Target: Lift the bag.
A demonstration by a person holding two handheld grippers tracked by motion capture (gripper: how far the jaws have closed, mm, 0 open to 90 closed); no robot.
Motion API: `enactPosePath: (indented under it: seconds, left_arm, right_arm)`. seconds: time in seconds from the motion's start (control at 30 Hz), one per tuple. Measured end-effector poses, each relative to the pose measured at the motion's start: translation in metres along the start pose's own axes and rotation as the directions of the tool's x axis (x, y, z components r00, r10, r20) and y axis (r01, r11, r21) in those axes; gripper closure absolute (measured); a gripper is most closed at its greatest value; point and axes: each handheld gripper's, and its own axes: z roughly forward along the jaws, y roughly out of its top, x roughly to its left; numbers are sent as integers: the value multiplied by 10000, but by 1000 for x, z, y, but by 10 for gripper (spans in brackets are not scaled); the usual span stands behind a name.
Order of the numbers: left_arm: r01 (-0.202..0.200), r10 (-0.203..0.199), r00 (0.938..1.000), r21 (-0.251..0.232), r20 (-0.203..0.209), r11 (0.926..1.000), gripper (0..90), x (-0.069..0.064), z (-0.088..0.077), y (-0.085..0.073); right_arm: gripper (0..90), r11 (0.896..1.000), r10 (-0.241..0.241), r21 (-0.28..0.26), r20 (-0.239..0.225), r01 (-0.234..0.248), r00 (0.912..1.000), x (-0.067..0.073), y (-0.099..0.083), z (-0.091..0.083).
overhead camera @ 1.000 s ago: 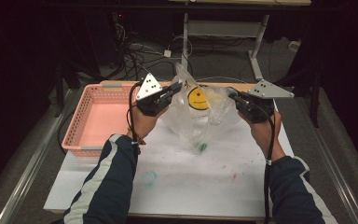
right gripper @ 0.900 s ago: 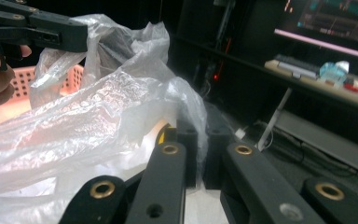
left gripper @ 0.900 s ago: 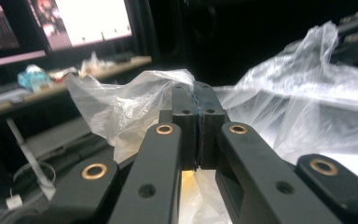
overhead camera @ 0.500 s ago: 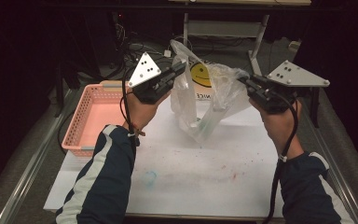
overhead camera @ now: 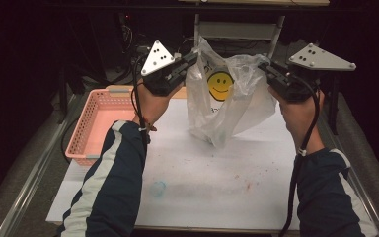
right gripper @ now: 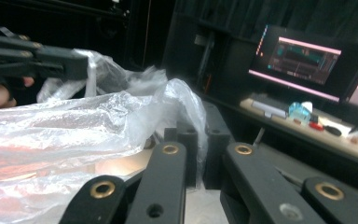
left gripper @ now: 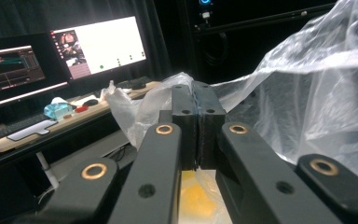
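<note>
I am holding a clear plastic bag point(overhead camera: 229, 101) up off the surface point(overhead camera: 212, 173), pinching one side of its mouth in each gripper. My left gripper point(overhead camera: 193, 58) is clamping the left edge of the rim; in the left gripper view its jaws are pressed together with the film point(left gripper: 307, 88) bunching out from between them. My right gripper point(overhead camera: 265, 66) is doing the same on the opposite edge, and in the right gripper view its jaws are narrowed onto a fold of the bag point(right gripper: 74, 126), though the exact pinch point is partly veiled by the plastic.

The bag is hanging between my two hands, its mouth stretched roughly left to right from one pair of jaws to the other, its body drooping down to a point that is close to or brushing the white surface. A yellow smiley face point(overhead camera: 220, 85) is showing through the film, printed on the bag or on something inside it; I cannot tell which. A pink basket point(overhead camera: 86, 136) is sitting to my left, nearer my left hand. Any next move, I judge, is turning on keeping both hands level and apart so the mouth is staying taut.
</note>
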Motion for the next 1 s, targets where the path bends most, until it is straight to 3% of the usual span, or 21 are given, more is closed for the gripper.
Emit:
enactPosePath:
  seconds: [0.13, 0.33, 0.57, 0.67, 0.83, 0.93, 1.0]
  left_arm:
    - [147, -146, 9999, 231, -46, 9996, 867, 3, 10, -7]
    - [443, -435, 9989, 560, -153, 9974, 866, 7, 28, -24]
    - [266, -182, 9971, 1149, -742, 9930, 867, 15, 47, -36]
    - [135, 34, 9926, 1381, -1213, 9903, 868, 24, 49, -33]
    - [240, -52, 9836, 1023, -1805, 9945, 869, 42, 37, -16]
    - [493, -360, 9787, 609, -2021, 9969, 869, 50, 29, -7]
    - [335, -205, 9760, 562, -2170, 9979, 869, 52, 26, -2]
  right_arm:
    - [896, 9994, 298, 172, 245, -302, 9993, -9, -11, 9]
    - [896, 9967, 378, 696, 720, -429, 9967, -20, -33, 27]
    - [896, 9914, 487, 1150, 1157, -621, 9921, -35, -52, 44]
    - [895, 9893, 441, 1320, 1370, -624, 9896, -41, -54, 49]
    - [896, 9907, 438, 1212, 1454, -617, 9884, -46, -43, 50]
    - [896, 9917, 438, 1138, 1438, -605, 9886, -45, -36, 52]
    - [896, 9923, 456, 1074, 1429, -613, 9887, -43, -32, 53]
